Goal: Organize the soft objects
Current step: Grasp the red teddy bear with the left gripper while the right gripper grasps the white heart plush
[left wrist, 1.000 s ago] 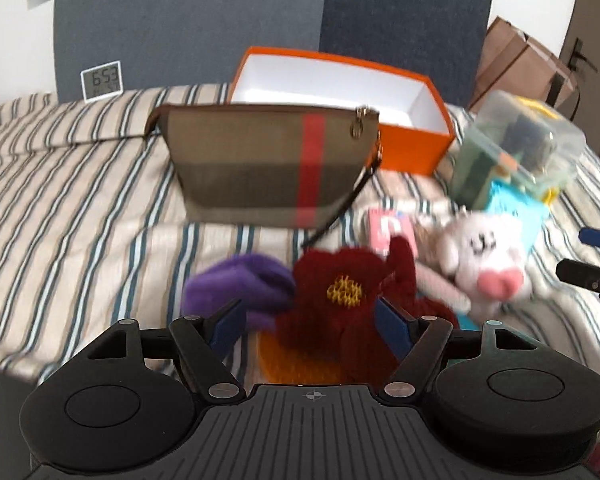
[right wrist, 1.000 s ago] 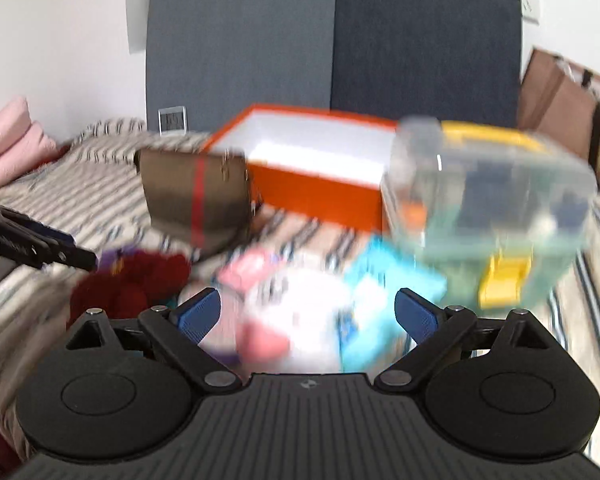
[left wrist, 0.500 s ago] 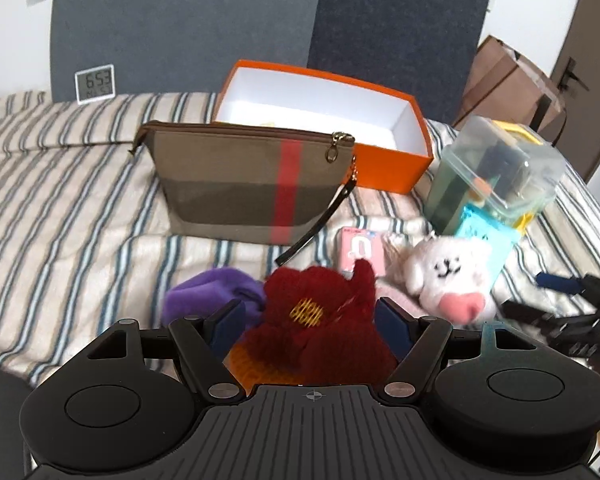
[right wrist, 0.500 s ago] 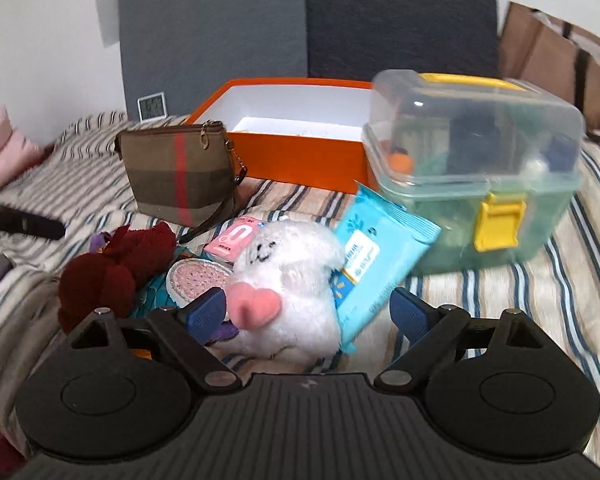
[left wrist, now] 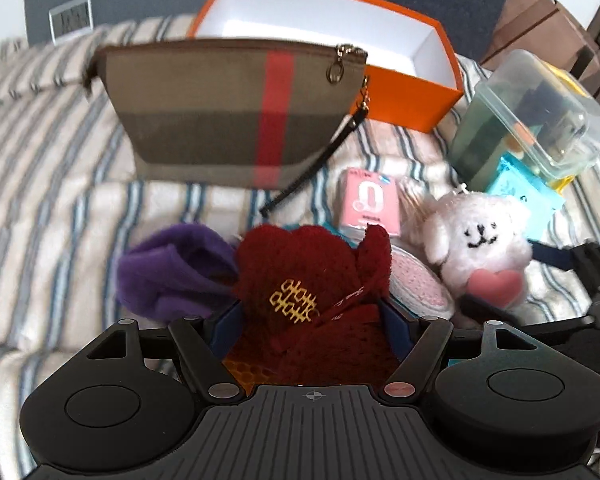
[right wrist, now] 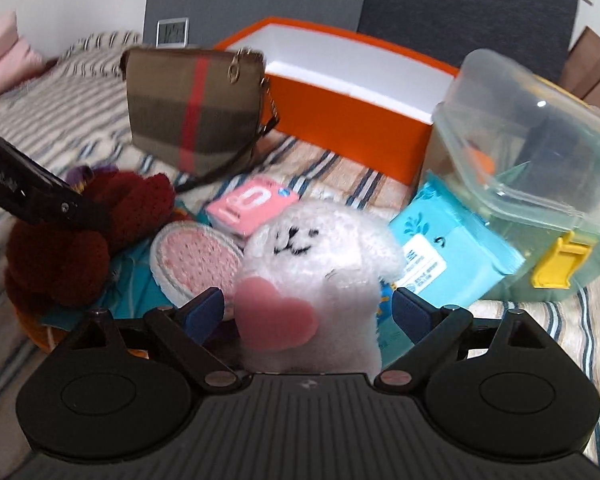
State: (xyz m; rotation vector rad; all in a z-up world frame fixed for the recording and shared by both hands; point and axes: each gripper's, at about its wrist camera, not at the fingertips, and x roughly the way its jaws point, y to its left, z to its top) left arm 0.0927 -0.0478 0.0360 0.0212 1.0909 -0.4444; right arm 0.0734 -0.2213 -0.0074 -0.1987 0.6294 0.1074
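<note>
A striped bedspread covered with small items, seen from two hand-held grippers.

Left wrist view: the left gripper has its blue-padded fingers spread on either side of a dark red knitted piece with a gold embroidered emblem. The pads sit right at its edges — whether they press on it cannot be told. At 9 o'clock from the red piece, touching it, lies a purple fleece item. At 12 o'clock stands an olive pouch with a red stripe, and behind it an open orange box with a white inside. At 3 o'clock sits a white plush toy holding a pink heart.

Right wrist view: the right gripper has its fingers spread wide, the white plush toy upright between them with a gap at each pad. At 9 o'clock from the toy lies a round pink knitted pad; at 11 o'clock, a pink packet. At 3 o'clock lies a light blue wipes pack, leaning against a clear lidded storage box with a yellow latch.
</note>
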